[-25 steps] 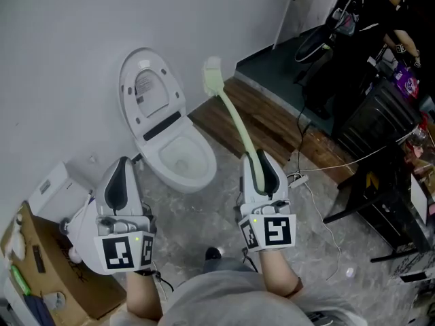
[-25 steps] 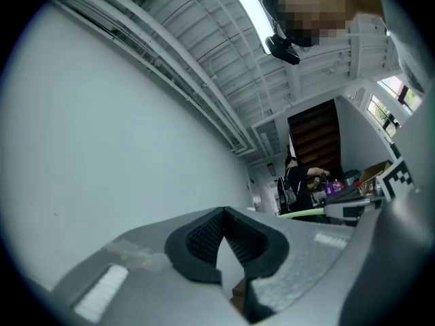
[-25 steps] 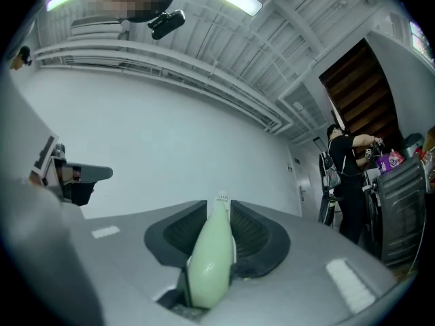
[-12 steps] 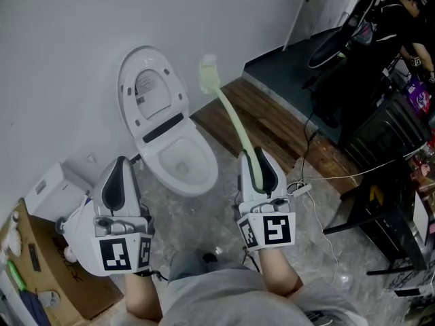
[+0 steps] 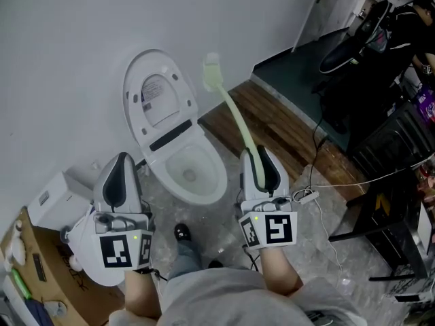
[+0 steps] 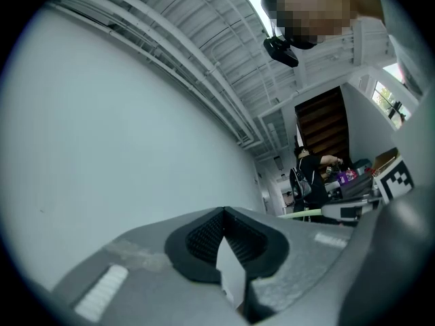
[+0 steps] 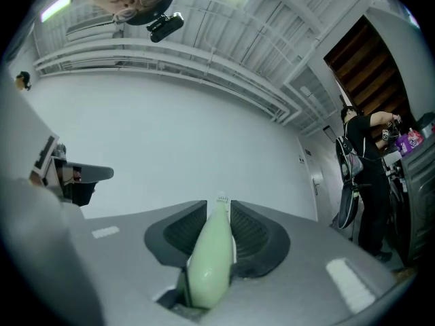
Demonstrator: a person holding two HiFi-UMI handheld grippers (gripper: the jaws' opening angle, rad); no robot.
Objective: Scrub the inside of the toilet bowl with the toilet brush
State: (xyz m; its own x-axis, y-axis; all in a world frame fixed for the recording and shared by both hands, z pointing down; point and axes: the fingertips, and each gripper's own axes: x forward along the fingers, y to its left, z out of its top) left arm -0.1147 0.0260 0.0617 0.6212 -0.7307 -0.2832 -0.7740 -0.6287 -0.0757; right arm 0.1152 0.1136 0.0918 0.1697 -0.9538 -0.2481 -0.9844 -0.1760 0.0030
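The main risk, as I judge it, is the swing down. The toilet brush (image 5: pixel 234 117) is held only at the bottom end of its long pale green handle, and its brush head (image 5: pixel 213 73) stands high in the air near the wall (image 5: pixel 68 32), above and to the right of the raised lid (image 5: pixel 160 97), not over the toilet bowl (image 5: pixel 219 182). With that much lever beyond the grip, a quick arc could make the handle pivot or slip in the pads. The head could also clip the upright lid or the rim instead of dropping inside. A hard entry into the water would likely splash.

The right claw (image 5: pixel 259 160) is clamped on the handle: the right gripper view shows both ribbed pads pressing the green grip from either side, with the shaft running up out of them. The left claw (image 5: pixel 119 163) has its 2 jaws brought together at the tips with nothing between them. It hangs to the left of the bowl, touching nothing.
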